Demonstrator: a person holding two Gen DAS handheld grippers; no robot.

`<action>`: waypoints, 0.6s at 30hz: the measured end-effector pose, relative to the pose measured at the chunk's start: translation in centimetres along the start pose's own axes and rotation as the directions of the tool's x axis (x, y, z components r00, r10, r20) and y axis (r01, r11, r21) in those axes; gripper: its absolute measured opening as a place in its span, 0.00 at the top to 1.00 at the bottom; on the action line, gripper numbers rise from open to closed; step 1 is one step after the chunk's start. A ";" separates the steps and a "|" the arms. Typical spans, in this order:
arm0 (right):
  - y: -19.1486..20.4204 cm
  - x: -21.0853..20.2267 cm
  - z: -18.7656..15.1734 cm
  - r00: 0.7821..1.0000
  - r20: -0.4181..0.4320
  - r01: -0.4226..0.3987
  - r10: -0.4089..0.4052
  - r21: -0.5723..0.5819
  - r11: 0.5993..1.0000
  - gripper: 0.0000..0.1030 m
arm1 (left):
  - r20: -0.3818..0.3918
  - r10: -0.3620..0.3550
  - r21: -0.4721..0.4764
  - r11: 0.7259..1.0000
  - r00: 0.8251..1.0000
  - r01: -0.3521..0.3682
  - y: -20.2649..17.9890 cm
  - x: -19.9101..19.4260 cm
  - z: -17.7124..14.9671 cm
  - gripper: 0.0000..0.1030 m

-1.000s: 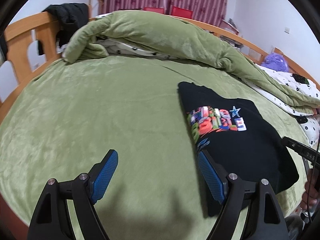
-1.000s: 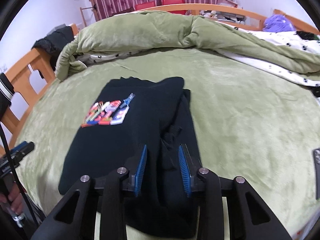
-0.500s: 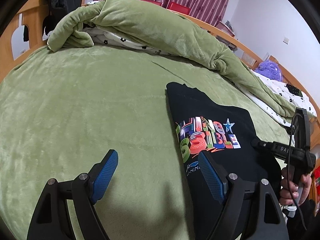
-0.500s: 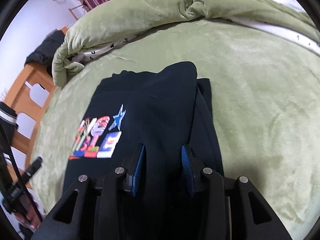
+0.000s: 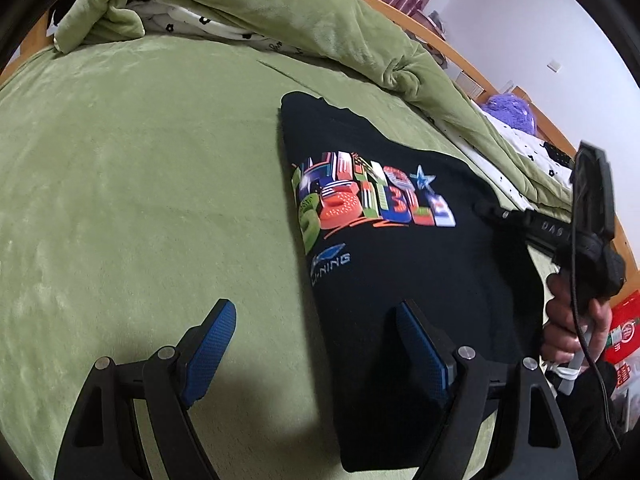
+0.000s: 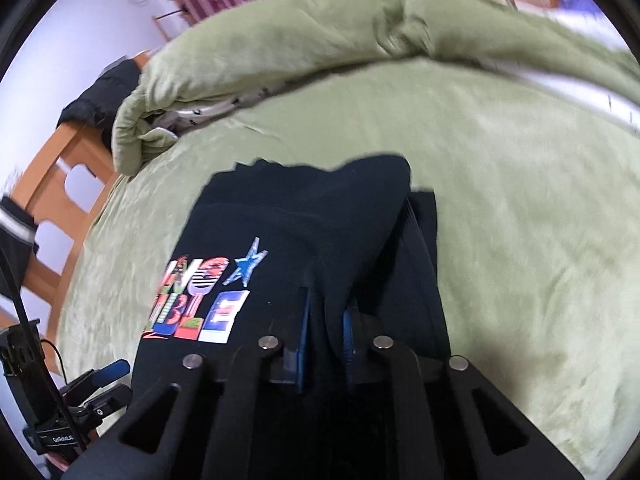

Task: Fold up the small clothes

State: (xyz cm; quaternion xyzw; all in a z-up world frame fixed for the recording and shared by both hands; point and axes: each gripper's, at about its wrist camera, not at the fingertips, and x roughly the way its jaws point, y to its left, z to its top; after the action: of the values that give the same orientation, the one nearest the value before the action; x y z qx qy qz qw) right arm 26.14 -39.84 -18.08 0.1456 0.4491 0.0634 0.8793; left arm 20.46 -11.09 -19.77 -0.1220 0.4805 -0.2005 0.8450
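Note:
A small black top with a colourful letter print lies partly folded on the green bed cover; it also shows in the right wrist view. My left gripper is open and low over the top's near left edge, one blue finger over the cover, the other over the black cloth. My right gripper is shut on a raised fold of the top's right side, with black cloth pinched between its blue pads. The right gripper shows from the side in the left wrist view.
A bunched green duvet lies across the far side of the bed. The green bed cover stretches left of the top. A wooden bed rail stands at the left. A purple plush sits far right.
My right gripper moved down onto the top and closed on a fold of its right side. My left gripper moved closer to the top's left edge and stayed open.

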 end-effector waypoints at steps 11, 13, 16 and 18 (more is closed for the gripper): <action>-0.6 -4.3 0.6 0.994 0.099 0.043 -0.036 -0.070 0.997 0.89 | 0.018 -0.010 0.042 0.999 1.000 0.010 -1.3 -1.7 0.3 0.20; -1.1 -1.7 -0.2 0.997 0.023 0.073 -0.072 -0.082 0.994 0.88 | 0.009 -0.007 0.044 0.999 1.000 0.006 -1.6 -1.5 0.5 0.20; -1.5 0.5 -1.2 0.991 -0.055 0.114 -0.118 -0.078 0.990 0.81 | 0.008 0.006 0.054 0.999 1.000 -0.006 -1.9 -1.6 0.5 0.20; -1.9 0.0 -1.3 0.992 -0.047 0.115 -0.118 -0.069 0.991 0.74 | 0.019 0.020 0.071 0.997 1.000 -0.022 -2.0 -2.0 0.5 0.20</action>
State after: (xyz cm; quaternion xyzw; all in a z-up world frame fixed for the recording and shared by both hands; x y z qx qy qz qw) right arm 25.04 -41.38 -19.39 0.0884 0.4768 0.0304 0.8740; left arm 19.53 -12.01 -17.20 -0.0886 0.4666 -0.2074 0.8552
